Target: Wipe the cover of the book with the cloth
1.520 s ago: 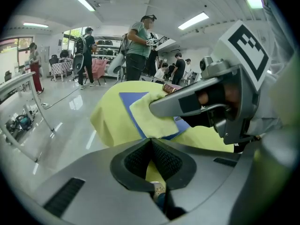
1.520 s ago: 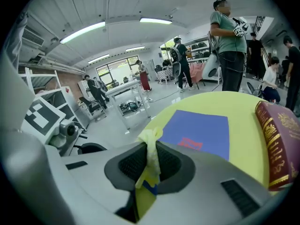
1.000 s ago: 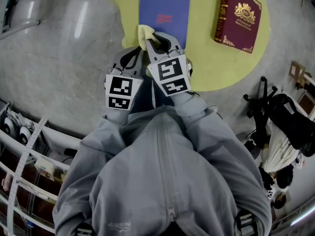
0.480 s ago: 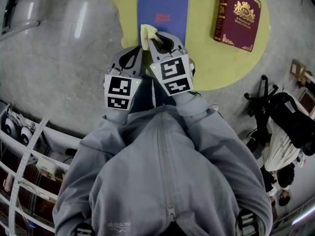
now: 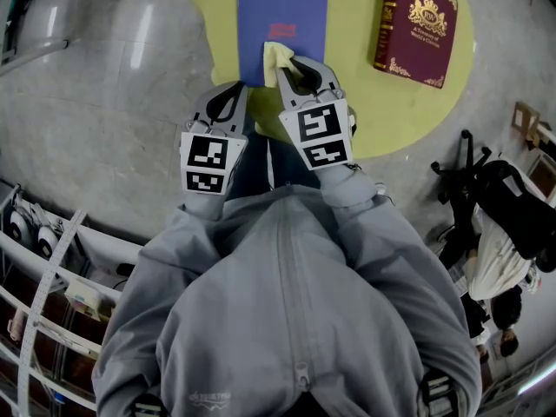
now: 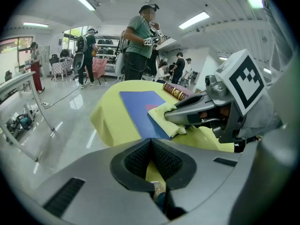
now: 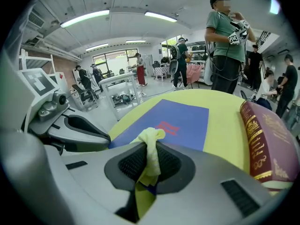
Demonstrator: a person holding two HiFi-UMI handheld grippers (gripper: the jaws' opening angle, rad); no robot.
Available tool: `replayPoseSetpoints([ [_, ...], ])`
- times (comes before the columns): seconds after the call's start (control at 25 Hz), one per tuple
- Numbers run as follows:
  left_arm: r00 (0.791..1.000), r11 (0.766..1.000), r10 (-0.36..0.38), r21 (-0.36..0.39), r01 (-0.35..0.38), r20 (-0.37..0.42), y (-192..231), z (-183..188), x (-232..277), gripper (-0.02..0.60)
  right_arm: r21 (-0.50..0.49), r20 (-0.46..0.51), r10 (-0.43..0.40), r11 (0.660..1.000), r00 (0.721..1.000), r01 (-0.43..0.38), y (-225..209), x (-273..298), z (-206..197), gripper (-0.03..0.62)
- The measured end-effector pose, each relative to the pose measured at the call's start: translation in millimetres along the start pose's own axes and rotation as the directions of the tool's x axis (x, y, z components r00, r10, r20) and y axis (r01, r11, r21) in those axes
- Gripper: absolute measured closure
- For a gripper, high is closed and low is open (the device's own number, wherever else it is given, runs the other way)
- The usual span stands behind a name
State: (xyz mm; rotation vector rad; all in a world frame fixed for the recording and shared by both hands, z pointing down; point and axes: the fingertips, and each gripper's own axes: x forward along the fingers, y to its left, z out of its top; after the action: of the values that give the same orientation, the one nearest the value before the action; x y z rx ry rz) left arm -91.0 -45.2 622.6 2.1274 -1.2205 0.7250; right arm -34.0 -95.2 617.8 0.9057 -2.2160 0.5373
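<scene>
**Change.** Your right gripper (image 5: 295,69) has carried the cloth (image 5: 276,59) from the blue book's (image 5: 282,11) near left corner towards the middle of its near edge. The wad now lies on the cover just short of the red print. I judge this a sideways stroke along the near strip. Wiping is under way, but most of the cover, far of the print, looks not yet reached.

**Right gripper.** Clamped on the cloth. A yellow fold stands up between the jaws and spills forward onto the blue book.

**Left gripper** (image 5: 228,98). Jaws together, nothing held. It hangs off the blue book's near left corner, over the edge of the tabletop (image 5: 356,68), apart from the cover.

**Blue book.** Flat on the yellow tabletop, straight ahead of the right gripper, its near edge under the cloth.

**Red book** (image 5: 419,29). To the right of the blue book, well apart, untouched.
</scene>
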Motion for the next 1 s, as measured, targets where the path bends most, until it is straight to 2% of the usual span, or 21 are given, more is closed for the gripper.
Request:
replayPoseSetpoints([
  [1.0, 1.0, 1.0, -0.006, -0.017, 0.006, 0.004, -1.3, 1.3, 0.5, 0.565, 0.024, -0.042, -0.156, 0.987, 0.987, 0.157, -63.6, -31.9, -25.4, 0.537],
])
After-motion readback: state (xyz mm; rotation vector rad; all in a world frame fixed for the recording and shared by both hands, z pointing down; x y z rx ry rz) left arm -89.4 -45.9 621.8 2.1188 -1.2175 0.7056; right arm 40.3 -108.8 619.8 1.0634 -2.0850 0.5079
